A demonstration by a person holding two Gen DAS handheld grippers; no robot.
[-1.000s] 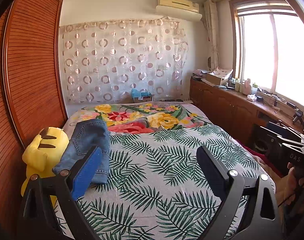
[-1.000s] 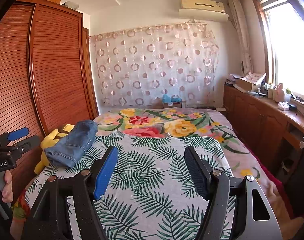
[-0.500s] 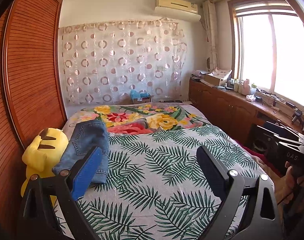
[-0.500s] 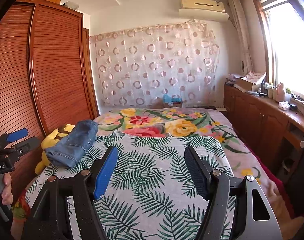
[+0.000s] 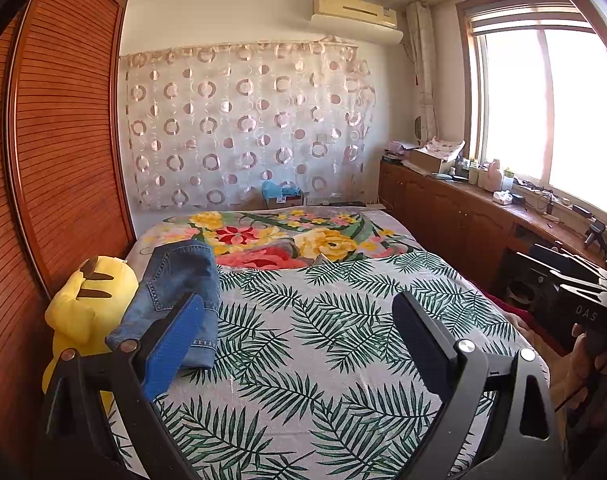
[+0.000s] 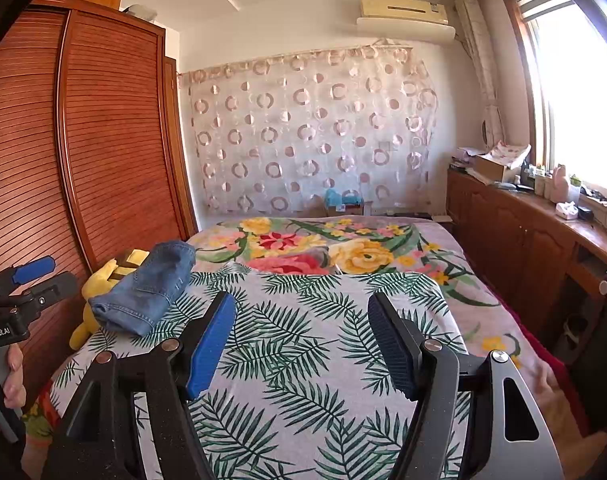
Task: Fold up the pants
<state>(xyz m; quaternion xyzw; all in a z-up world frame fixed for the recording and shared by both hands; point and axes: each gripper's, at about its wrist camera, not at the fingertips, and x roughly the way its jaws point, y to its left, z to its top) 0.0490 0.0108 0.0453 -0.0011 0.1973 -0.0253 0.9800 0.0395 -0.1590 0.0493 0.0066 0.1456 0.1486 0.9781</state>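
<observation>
The folded blue jeans (image 5: 175, 292) lie at the left edge of the bed's palm-leaf sheet (image 5: 303, 320), leaning partly on a yellow plush toy (image 5: 87, 304) wedged against the slatted wooden wardrobe (image 5: 63, 140). The left gripper (image 5: 299, 336) hangs over the near part of the bed, jaws apart and empty. The right gripper (image 6: 303, 340) is likewise spread with nothing between its pads. A floral blanket (image 5: 287, 236) covers the far end.
</observation>
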